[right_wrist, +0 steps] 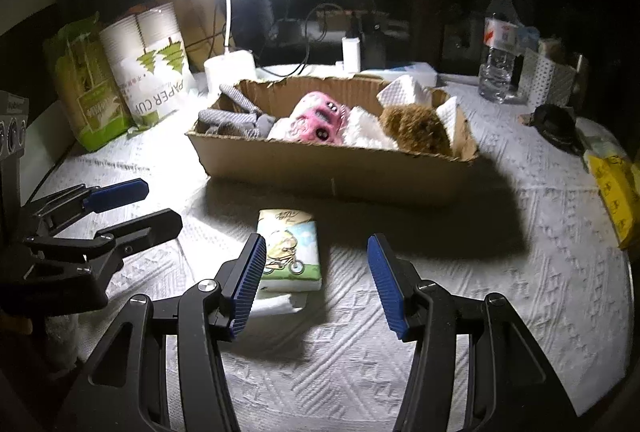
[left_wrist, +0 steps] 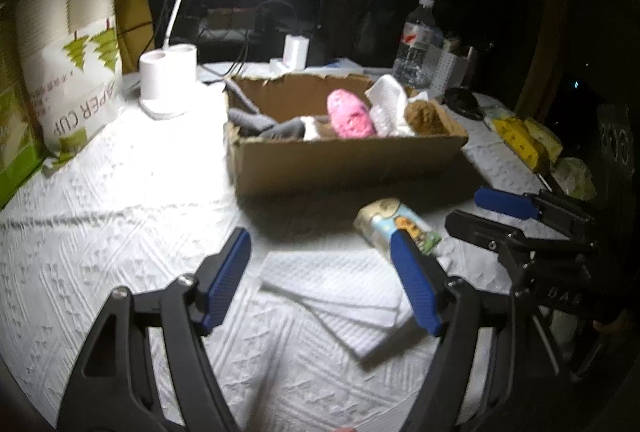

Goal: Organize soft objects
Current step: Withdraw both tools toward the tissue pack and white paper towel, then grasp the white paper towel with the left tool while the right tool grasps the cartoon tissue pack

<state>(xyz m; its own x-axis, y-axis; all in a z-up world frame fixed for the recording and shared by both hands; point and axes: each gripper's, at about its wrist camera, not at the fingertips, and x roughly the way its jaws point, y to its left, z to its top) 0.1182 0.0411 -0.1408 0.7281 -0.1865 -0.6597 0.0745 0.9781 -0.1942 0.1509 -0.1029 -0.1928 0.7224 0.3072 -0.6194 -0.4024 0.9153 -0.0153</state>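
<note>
Cartoon tissue pack point(right_wrist: 289, 250) flat on cloth, plush toys point(right_wrist: 320, 118) boxed

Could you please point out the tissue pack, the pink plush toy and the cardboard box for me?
tissue pack point(right_wrist: 289, 250): right wrist view, on its printed top face.
pink plush toy point(right_wrist: 320, 118): right wrist view, on the middle of its face.
cardboard box point(right_wrist: 340, 172): right wrist view, on its near outer wall.

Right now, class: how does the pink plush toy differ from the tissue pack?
The pink plush toy lies inside the cardboard box; the tissue pack lies outside it on the white cloth. The toy is rounded and fuzzy; the pack is flat, rectangular and printed with a cartoon. Neither is held by a gripper.
</note>
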